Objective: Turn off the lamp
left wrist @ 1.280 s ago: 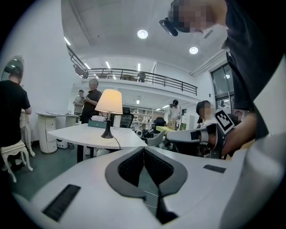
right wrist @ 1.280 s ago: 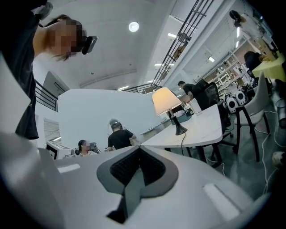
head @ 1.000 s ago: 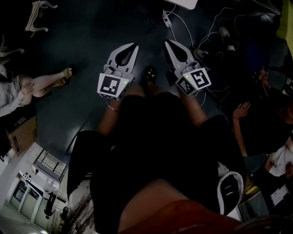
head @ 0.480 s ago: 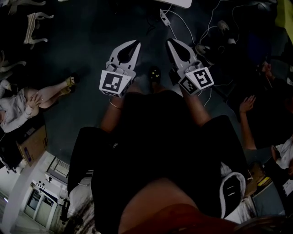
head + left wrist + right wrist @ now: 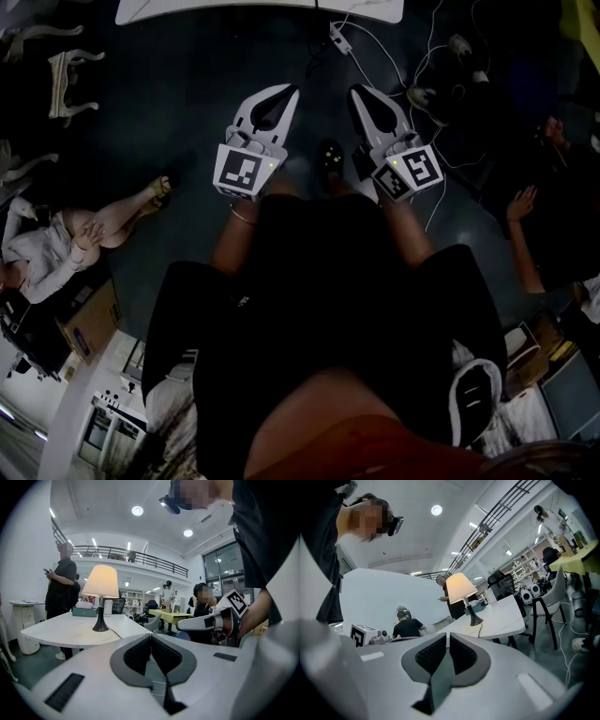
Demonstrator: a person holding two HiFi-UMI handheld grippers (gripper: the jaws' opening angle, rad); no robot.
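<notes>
**Holding both grippers shut, short of the lit lamp**

Nearest, the left gripper [image 5: 290, 91] has its jaws pressed together, the ribbed dark pads meeting with nothing between them. The right gripper [image 5: 357, 91] is the same: jaws closed, pads together and empty. In the head view the two sit side by side above the person's lap, apart from each other, both pointing toward the white table [image 5: 234, 8] at the top of the frame.

Between the jaw tips and the tabletop's near edge lies a band of bare dark floor. A power strip [image 5: 339, 36] and loose white cables [image 5: 439, 58] trail across the floor on the right side, close to the table.

The lamp [image 5: 101, 581] stands on the tabletop, set back from the near edge, with its shade glowing and its dark base upright. Its cord [image 5: 116, 633] runs from the base toward the near edge. It is well apart from both grippers and neither touches it. A teal box [image 5: 84, 612] sits behind it, nearer the far edge. A person [image 5: 60, 585] stands beyond the table, and a chair [image 5: 547, 597] stands off its right end.
</notes>
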